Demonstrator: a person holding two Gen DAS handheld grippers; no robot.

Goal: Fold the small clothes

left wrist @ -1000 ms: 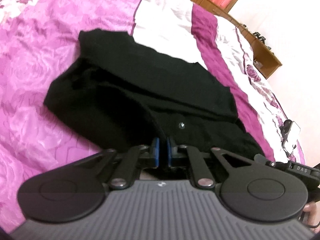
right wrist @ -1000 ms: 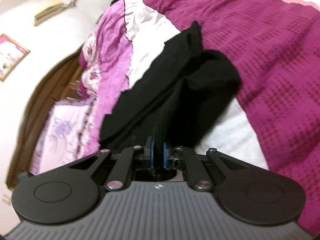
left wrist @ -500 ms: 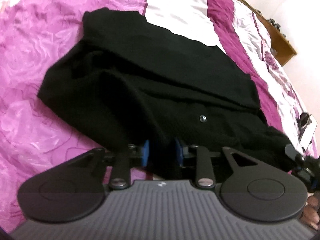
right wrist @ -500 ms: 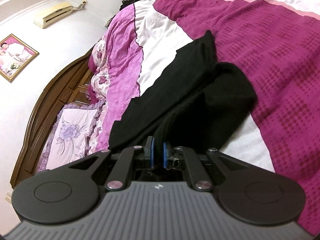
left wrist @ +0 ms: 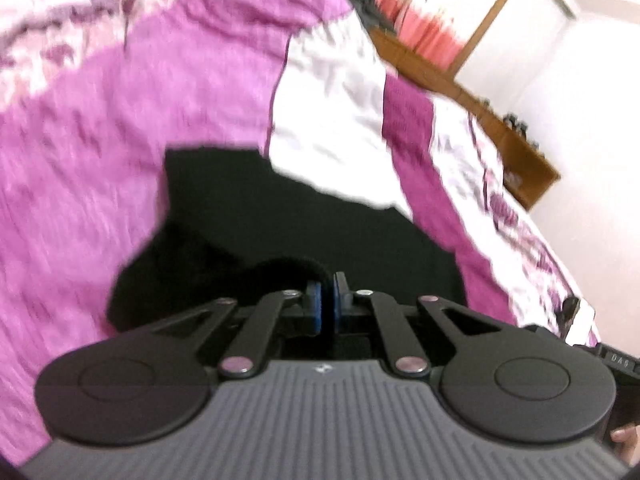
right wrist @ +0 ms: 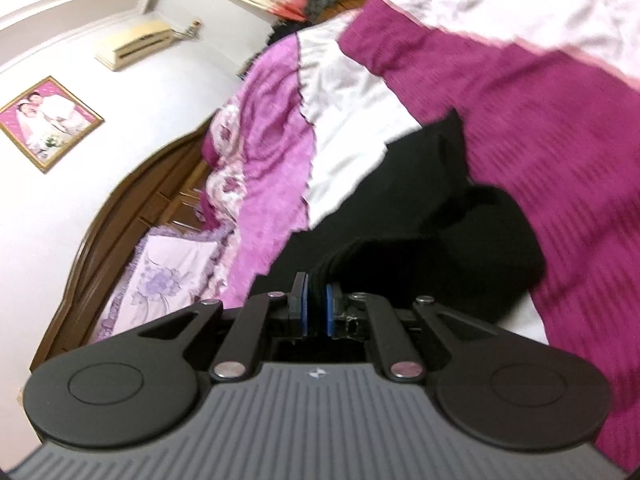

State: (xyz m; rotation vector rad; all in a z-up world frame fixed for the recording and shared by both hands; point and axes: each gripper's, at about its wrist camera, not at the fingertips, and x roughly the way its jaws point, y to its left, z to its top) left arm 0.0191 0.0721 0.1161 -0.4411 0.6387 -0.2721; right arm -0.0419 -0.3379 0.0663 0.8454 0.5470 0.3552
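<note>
Both the left claw [left wrist: 327,300] and right claw [right wrist: 316,304] pinch edges of the soft, limp black knit garment [left wrist: 280,216]; it looks light and will sag between grips on the bed [left wrist: 100,120].

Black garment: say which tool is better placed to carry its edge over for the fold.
Probably both together. The right tool and the left tool are each shut on the near edge of the black garment, which is lifted off the pink bedspread. Neither looks clearly better placed.
</note>
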